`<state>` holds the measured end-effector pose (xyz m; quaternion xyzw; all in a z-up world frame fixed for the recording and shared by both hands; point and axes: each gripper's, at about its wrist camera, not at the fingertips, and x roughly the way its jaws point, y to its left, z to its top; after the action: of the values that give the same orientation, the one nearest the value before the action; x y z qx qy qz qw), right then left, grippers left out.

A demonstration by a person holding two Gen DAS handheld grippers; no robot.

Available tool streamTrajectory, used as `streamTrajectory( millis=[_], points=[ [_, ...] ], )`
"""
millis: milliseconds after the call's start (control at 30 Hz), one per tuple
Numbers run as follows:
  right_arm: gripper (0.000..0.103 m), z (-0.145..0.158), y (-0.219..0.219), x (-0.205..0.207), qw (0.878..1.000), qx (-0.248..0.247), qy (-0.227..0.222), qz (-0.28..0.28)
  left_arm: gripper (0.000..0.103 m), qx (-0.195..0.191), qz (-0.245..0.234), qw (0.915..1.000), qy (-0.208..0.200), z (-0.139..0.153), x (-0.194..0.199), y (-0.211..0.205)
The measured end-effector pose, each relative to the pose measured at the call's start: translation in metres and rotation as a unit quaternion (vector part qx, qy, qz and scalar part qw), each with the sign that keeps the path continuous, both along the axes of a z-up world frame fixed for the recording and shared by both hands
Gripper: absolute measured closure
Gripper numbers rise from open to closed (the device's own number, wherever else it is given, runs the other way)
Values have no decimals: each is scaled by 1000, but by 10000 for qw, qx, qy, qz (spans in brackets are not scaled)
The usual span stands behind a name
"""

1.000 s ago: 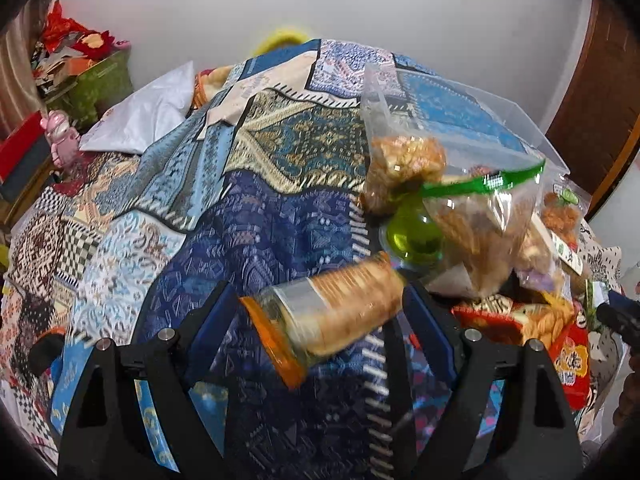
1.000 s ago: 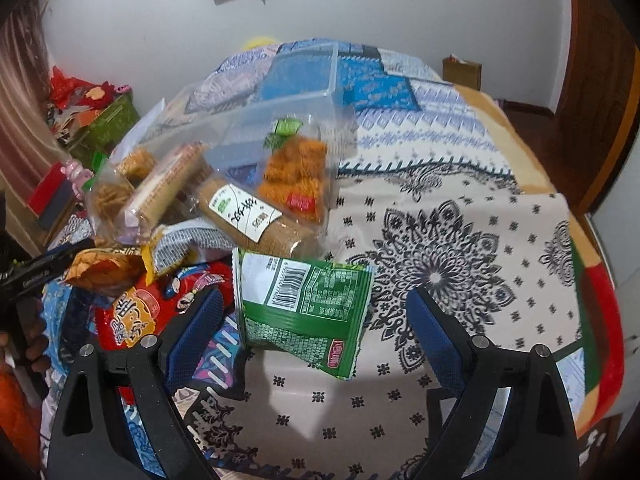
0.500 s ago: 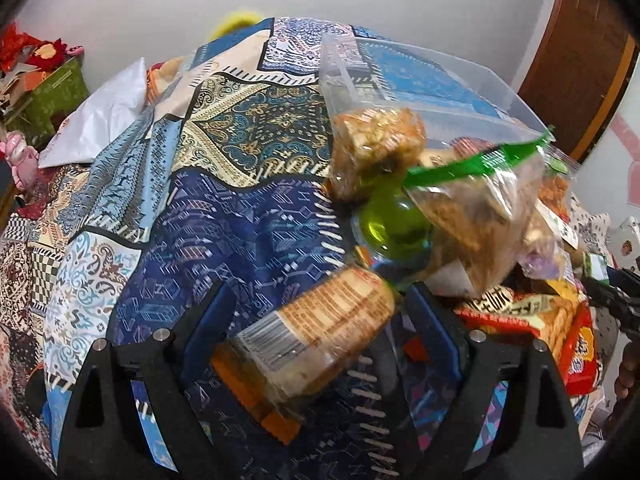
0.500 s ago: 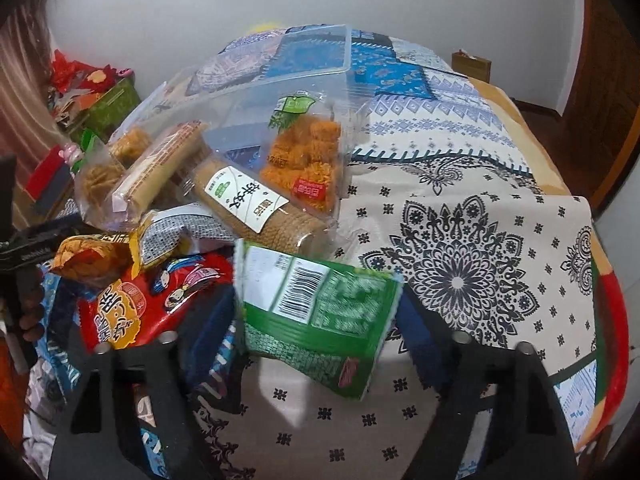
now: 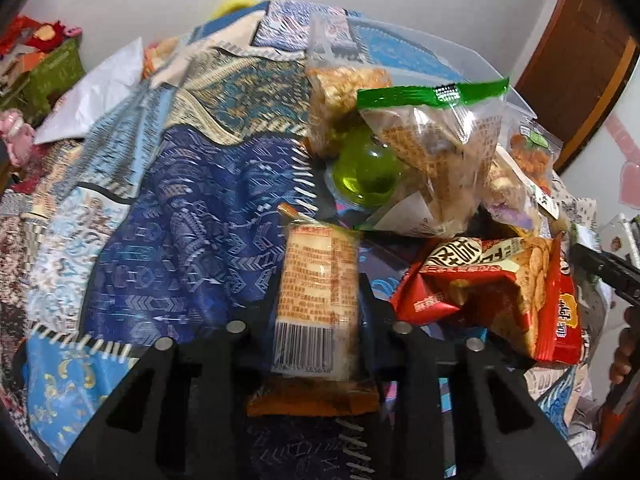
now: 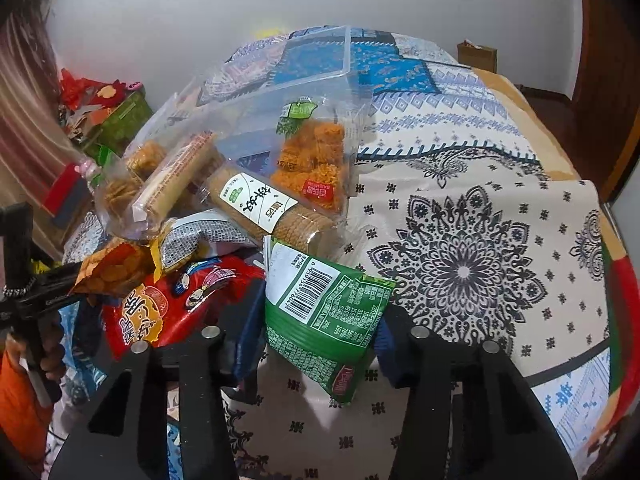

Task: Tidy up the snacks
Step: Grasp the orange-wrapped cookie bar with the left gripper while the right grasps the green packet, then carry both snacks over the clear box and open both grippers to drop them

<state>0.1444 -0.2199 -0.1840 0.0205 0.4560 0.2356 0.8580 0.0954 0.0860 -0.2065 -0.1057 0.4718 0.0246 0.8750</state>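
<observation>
Patchwork bedding in blues and creams covers the bed, with a white wall behind and a brown door at the right.

From the left wrist view, the left gripper has its fingers closing on a cracker sleeve, a long clear-wrapped roll with orange crimped ends, lying lengthwise between them with the barcode end nearest the camera. The pads look pressed to its sides. Just beside it on the right sits a red biscuit bag, and behind that a clear bag with a green seal, a green glossy dome, and the clear plastic bin.

From the right wrist view, the right gripper is closing its fingers around a green packet, a flat crinkly foil pouch, back side up with barcode showing. Its edges sit against both pads. Around it lie a red chip bag, a clear biscuit tube with a white label and a bag of orange crisps, leaning at the bin.

To my eye, both grips want gentle pressure: the crackers are brittle, the foil slippery. Lifting each clear of the heap before carrying it to the bin would avoid dragging neighbours.
</observation>
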Motion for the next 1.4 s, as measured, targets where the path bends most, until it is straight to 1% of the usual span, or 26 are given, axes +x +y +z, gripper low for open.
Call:
streamTrajectory(
  millis=[67,167,267,367,533,600,733,867,1067,1200,1400],
  points=[
    [63,4,-2,-3,10000,-19,-82,-20,70,-63,47,9999,-86,5,-5,1],
    [63,12,-4,-3,9997,-40,-227,-68,70,126,162,9994,-279,19,-12,2],
    [64,22,-8,-1,9994,79,-322,-115,70,153,241,9981,-552,40,-17,6],
    [64,36,-7,2,9985,127,-519,-123,70,167,293,9963,-788,60,-18,10],
    [64,62,0,15,9957,272,-887,-85,70,214,300,9915,-1252,97,-8,8],
    [64,74,6,20,9937,313,-1072,-56,70,174,269,9895,-1408,110,-2,7],
    [64,92,19,33,9899,412,-1357,42,70,115,233,9871,-1583,126,15,4],
    [64,99,34,44,9877,473,-1484,162,70,113,200,9857,-1672,136,37,2],
    [64,96,57,65,9872,441,-1504,280,70,127,154,9867,-1610,137,73,-1],
    [64,91,69,83,9882,418,-1441,303,70,38,71,9893,-1455,129,100,-3],
    [64,85,81,109,9902,336,-1304,367,70,83,-31,9929,-1189,112,136,-6]
  ],
)
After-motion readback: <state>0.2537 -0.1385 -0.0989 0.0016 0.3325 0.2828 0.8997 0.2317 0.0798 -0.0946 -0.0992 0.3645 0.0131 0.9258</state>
